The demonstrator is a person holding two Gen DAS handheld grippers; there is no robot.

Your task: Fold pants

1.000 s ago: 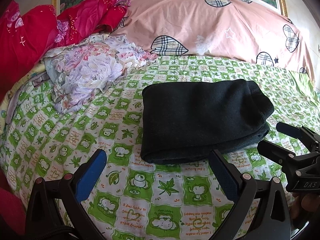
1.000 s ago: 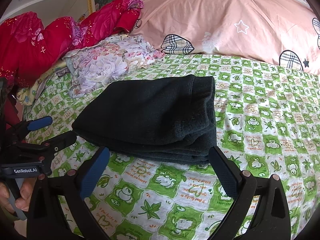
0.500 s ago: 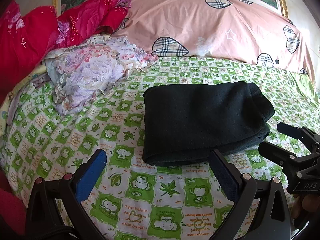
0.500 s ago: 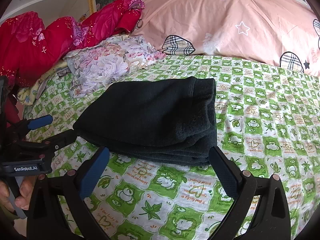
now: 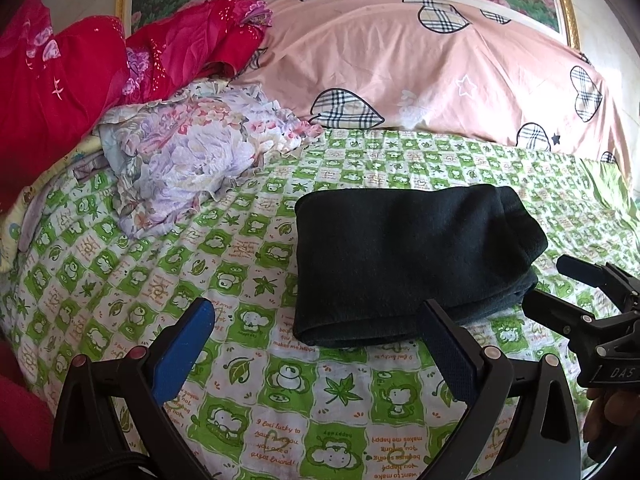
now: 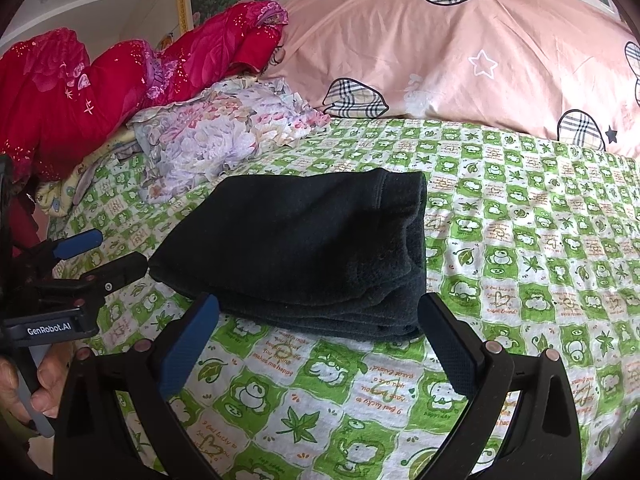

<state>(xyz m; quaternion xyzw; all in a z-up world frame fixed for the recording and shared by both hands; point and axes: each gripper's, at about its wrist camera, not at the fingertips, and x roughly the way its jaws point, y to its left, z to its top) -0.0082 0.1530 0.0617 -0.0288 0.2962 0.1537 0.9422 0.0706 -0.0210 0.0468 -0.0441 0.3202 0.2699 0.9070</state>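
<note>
The dark fleece pants [image 5: 404, 260] lay folded in a thick stack at frame centre on the green frog-print sheet [image 5: 280, 380]. They looked soft, bulky and limp; the layered edge nearest the cameras appeared the best hold. The left gripper [image 5: 316, 344] and right gripper [image 6: 320, 332] both stood spread and empty. Against the earlier frames, both had drawn back slightly; the pants were unmoved.

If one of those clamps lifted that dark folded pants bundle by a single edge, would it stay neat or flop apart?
The folded pants would probably flop open: the stacked layers at the near edge look loose, with nothing holding them. The fabric looks thick and fleecy, so it likely grips rather than slips. Pushed, it would probably drag and bunch on the soft bedsheet rather than slide.
</note>
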